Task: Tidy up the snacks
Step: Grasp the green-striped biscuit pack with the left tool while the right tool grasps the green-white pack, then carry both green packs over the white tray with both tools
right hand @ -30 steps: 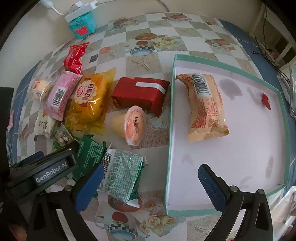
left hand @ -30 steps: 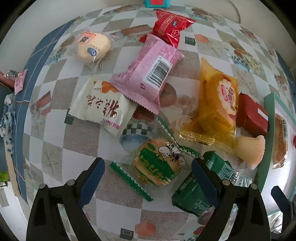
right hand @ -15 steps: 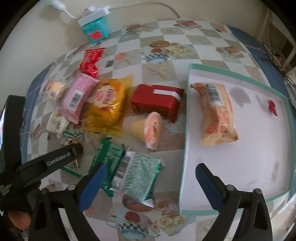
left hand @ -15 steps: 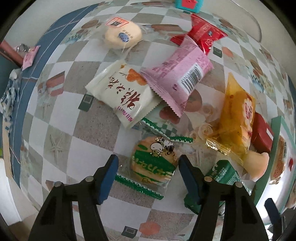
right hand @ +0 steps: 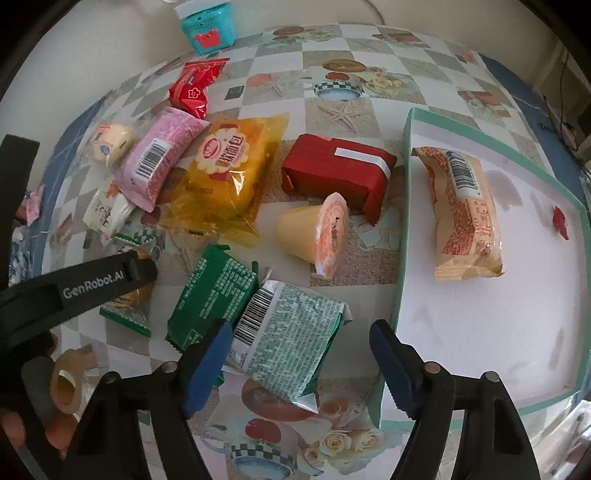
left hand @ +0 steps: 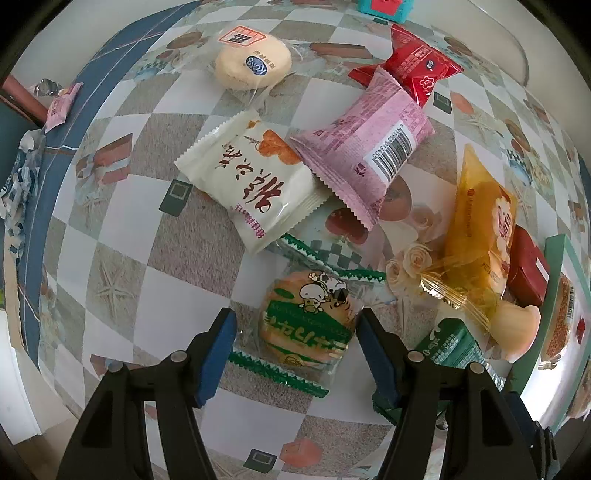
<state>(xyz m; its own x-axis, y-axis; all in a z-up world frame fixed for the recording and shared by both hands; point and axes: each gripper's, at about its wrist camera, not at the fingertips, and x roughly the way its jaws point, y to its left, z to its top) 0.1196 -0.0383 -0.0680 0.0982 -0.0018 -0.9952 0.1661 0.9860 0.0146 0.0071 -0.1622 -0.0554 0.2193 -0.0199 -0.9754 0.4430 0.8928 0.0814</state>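
My left gripper (left hand: 295, 354) is open, its blue pads either side of a round green-and-orange cracker pack (left hand: 306, 328) lying on the table. My right gripper (right hand: 301, 363) is open over a silver-green packet (right hand: 291, 332) that lies on a dark green packet (right hand: 212, 291). A white tray with a teal rim (right hand: 402, 206) holds a long orange snack bar (right hand: 465, 210). On the table lie a pink packet (left hand: 369, 147), a white packet (left hand: 251, 177), a yellow bag (left hand: 480, 229), a red box (right hand: 340, 173) and a jelly cup (right hand: 317, 232).
A round bun in clear wrap (left hand: 253, 62) and a red packet (left hand: 417, 66) lie at the far side. A teal box (right hand: 207, 26) stands by the wall. The table's blue edge (left hand: 55, 158) runs on the left. The left gripper's arm (right hand: 74, 291) crosses the right wrist view.
My left gripper has moved down and forward so its pads now flank the cracker pack, and its gap has narrowed. My right gripper has moved left over the silver-green packet.
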